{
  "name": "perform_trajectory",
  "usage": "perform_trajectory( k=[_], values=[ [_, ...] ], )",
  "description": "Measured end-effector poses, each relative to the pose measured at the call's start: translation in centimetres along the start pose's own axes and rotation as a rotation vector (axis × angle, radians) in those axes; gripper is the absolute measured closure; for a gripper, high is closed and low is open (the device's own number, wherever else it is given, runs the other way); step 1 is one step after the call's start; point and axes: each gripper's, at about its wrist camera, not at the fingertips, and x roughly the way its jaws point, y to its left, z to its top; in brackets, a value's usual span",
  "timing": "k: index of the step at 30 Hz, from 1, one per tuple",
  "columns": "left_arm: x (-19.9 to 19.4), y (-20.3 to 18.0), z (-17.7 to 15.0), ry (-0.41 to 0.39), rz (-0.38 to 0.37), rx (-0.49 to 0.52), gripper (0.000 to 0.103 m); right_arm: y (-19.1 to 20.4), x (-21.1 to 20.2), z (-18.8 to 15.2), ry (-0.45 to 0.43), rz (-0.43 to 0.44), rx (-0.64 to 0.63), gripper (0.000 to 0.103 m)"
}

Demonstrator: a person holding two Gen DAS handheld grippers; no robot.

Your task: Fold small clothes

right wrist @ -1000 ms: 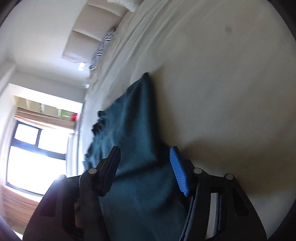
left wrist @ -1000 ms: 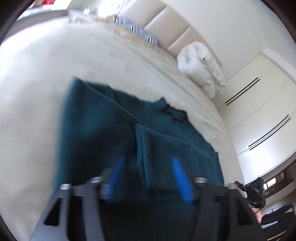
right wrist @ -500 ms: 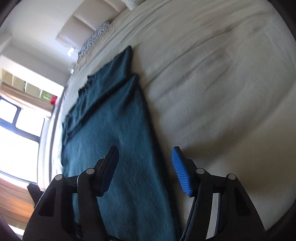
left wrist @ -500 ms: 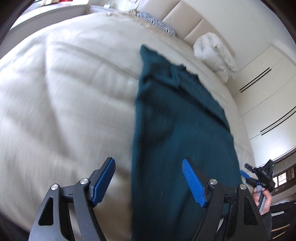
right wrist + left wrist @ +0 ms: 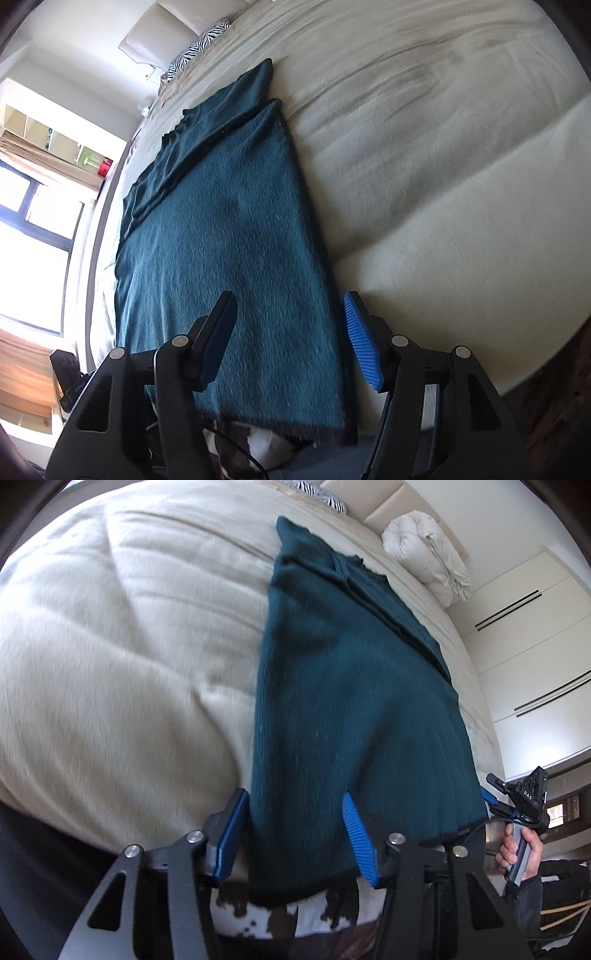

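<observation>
On the cream bed (image 5: 110,657), a teal garment (image 5: 351,701) (both grippers' fingers parted, straddling its corners).

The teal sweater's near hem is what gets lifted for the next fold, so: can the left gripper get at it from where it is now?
Probably yes. The left gripper has just been closing, yet its fingers straddle the teal sweater's near left corner untouched, and nothing lies on it.

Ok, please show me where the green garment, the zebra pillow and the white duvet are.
green garment (image 5: 221,240), right wrist view, middle of the folded cloth.
zebra pillow (image 5: 199,46), right wrist view, its striped face.
white duvet (image 5: 428,550), left wrist view, middle of the bundle.
</observation>
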Motion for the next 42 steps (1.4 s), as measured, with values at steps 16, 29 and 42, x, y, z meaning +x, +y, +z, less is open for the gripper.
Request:
perform_trajectory(
  k=[16,29,42],
  values=[
    [1.3,0.0,-1.0,0.08,-0.01,-0.005,0.087,-0.7,-3.6,-2.4,0.062,-0.09,-0.035,0.046],
    [0.9,-0.3,-1.5,0.084,-0.033,0.022,0.092,-1.4,-3.4,-2.9,0.142,-0.094,-0.019,0.047],
    [0.0,-1.5,-1.5,0.082,-0.05,0.077,0.095,-0.8,-2.3,-3.8,0.184,-0.099,-0.041,0.096]
  ],
)
